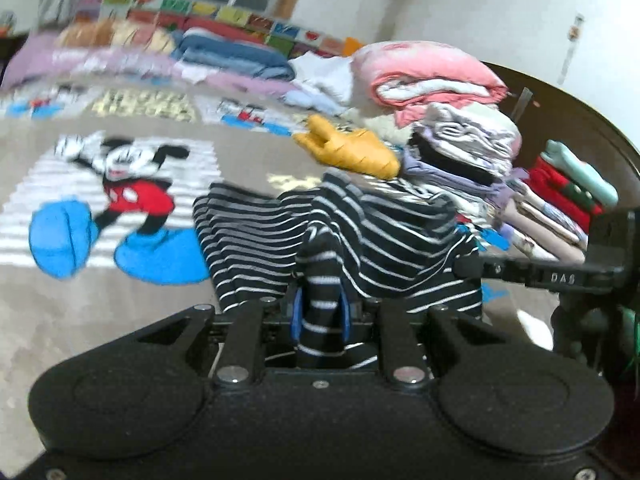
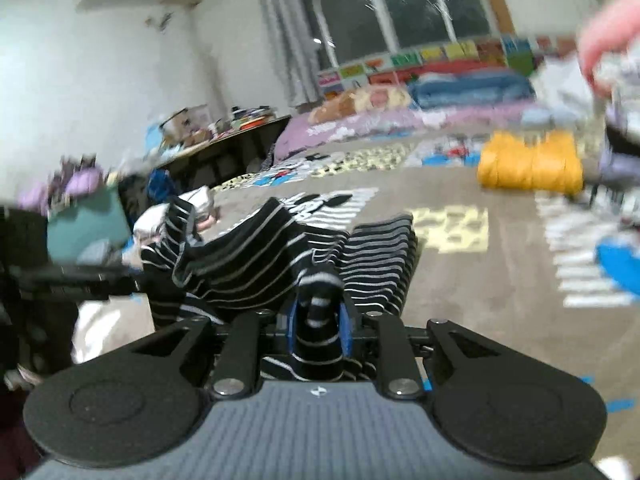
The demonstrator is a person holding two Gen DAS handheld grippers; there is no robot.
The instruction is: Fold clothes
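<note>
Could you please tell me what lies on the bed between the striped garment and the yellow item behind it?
In the right wrist view, only bare printed bedspread lies between the striped garment and the yellow item.

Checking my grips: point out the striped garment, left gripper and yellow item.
striped garment (image 1: pixel 360 224), left wrist view, bunched middle.
left gripper (image 1: pixel 320 316), left wrist view, between fingertips.
yellow item (image 2: pixel 530 164), right wrist view, centre.

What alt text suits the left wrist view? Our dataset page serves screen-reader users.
The left tongs are shut on a bunched black-and-white striped garment, which trails forward over a Mickey Mouse bedspread. A yellow garment and stacks of folded clothes lie beyond it.
</note>
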